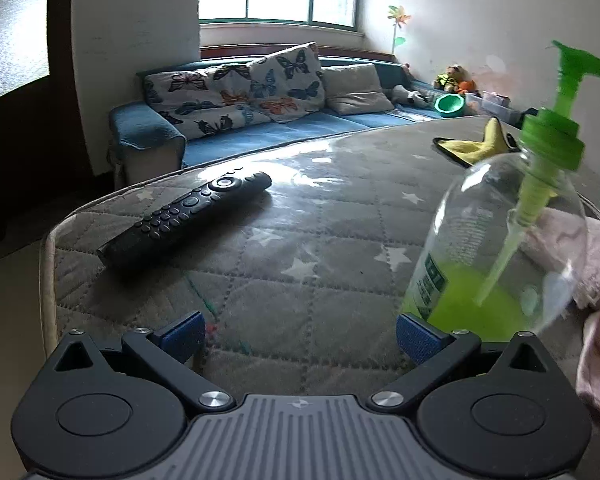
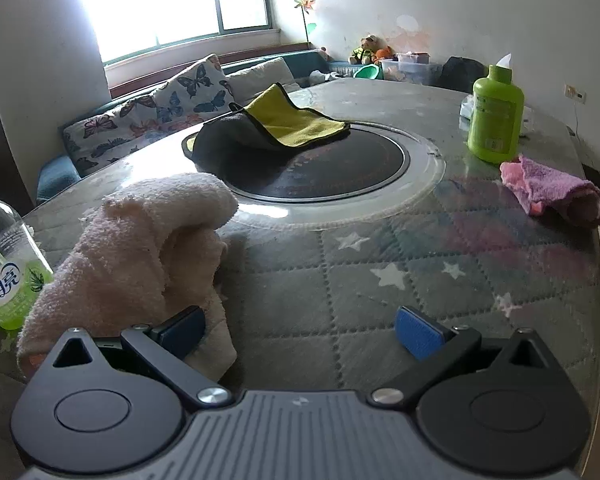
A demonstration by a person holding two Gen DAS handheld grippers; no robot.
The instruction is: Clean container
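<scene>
Far to your left, the quilted table (image 1: 300, 216) ends in a rounded edge, with bare floor beyond it and a blue sofa (image 1: 260, 120) past that. A black remote (image 1: 188, 216) lies well inside that edge, leaving open cover between it and your left gripper (image 1: 300, 330). That gripper hangs low over the table with its jaws spread wide and nothing between them. Its right pad (image 1: 416, 338) sits just beside the base of the clear pump bottle (image 1: 496, 248), which stands upright with green liquid at the bottom; whether they touch you cannot tell.

Next to the bottle's right lies the pale pink towel (image 2: 148, 240), heaped up. Your right gripper (image 2: 300, 330) is also wide open and empty, its left pad (image 2: 184, 330) right against the towel's near edge. Ahead of it the cover is free up to the round black cooktop (image 2: 340, 172), where a grey and yellow cloth (image 2: 276, 128) is draped. Farther right stand a green bottle (image 2: 496, 116) and a crumpled purple rag (image 2: 552, 190), the rag near the table's right edge.
</scene>
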